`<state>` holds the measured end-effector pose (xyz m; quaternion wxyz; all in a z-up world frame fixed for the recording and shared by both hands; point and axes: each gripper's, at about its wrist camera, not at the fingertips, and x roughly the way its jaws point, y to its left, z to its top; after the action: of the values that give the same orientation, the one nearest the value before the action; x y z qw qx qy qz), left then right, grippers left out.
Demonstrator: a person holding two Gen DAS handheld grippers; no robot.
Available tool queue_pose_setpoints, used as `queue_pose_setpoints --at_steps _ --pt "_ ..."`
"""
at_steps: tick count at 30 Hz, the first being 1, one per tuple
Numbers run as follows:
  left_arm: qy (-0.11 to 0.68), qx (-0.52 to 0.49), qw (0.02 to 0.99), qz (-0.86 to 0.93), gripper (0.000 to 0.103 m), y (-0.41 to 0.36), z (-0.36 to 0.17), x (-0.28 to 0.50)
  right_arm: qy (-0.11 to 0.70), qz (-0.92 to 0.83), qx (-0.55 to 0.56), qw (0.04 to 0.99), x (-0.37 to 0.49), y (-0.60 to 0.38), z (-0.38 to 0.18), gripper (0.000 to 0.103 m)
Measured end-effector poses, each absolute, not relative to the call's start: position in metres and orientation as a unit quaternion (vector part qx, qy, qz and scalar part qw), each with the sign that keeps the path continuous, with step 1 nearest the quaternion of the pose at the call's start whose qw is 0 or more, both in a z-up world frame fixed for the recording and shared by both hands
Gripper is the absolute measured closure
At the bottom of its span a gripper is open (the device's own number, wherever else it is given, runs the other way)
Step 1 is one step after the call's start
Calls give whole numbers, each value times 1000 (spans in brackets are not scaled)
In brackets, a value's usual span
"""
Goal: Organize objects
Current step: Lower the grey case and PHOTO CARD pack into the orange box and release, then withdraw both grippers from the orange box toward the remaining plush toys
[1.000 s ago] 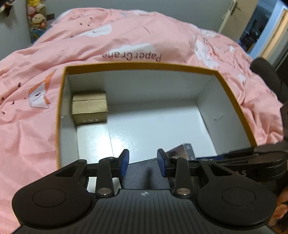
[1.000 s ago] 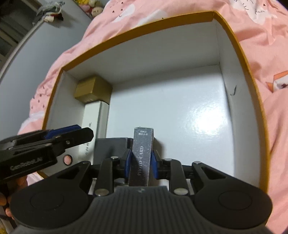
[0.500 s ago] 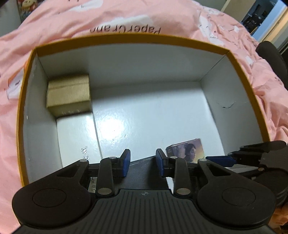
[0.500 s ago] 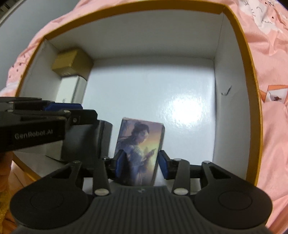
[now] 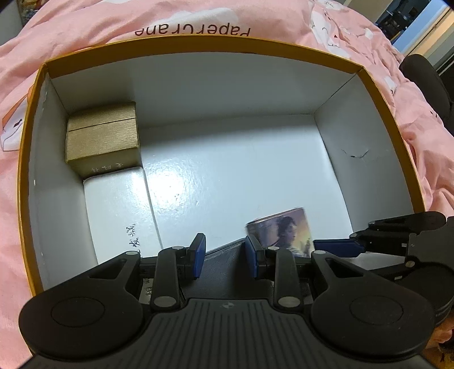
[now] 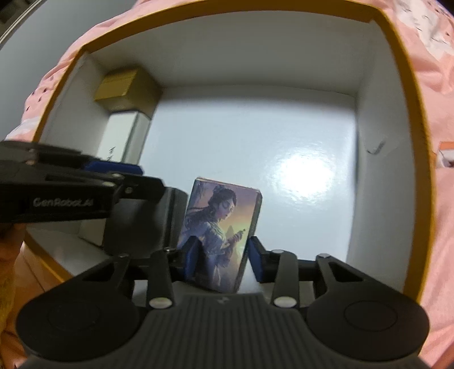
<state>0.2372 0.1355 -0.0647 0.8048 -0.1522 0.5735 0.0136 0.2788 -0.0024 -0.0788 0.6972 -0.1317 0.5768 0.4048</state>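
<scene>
Lowering the card box (image 6: 224,232) into the bin (image 6: 397,142) between slack right jaws; left claw (image 5: 225,252) wide, gold box (image 5: 103,139) already cornered

"PaperCrane" printed upside down on the pink bedspread (image 5: 198,20), "GenRobot.AI" on the side of the left gripper (image 6: 62,202), small silver characters on the white box (image 5: 119,215) unreadable

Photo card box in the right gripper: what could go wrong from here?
1. The right gripper has its fingers spread wider than the photo card box, which stands on end; it may topple.
2. The dark grey box and left gripper sit close beside it, so either could get bumped.
</scene>
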Motion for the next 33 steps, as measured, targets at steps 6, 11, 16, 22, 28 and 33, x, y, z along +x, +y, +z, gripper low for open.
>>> queue_pose_setpoints --at_steps 6,11,16,22,28,33 --pt "564 -156 811 12 70 136 -66 235 561 417 -153 699 272 2 -76 66" --pt "558 -162 814 22 70 137 -64 235 571 411 -139 697 275 1 -80 66" --pt "522 -147 839 37 70 134 -50 223 564 412 -143 701 271 2 -80 63" --pt "456 -139 878 37 70 121 -12 191 523 398 -131 742 259 -10 -51 60" --pt "378 -137 915 24 64 95 30 141 442 413 -102 790 227 -48 -4 57" --pt "357 -136 924 24 63 74 40 106 401 421 -77 810 194 -81 20 56"
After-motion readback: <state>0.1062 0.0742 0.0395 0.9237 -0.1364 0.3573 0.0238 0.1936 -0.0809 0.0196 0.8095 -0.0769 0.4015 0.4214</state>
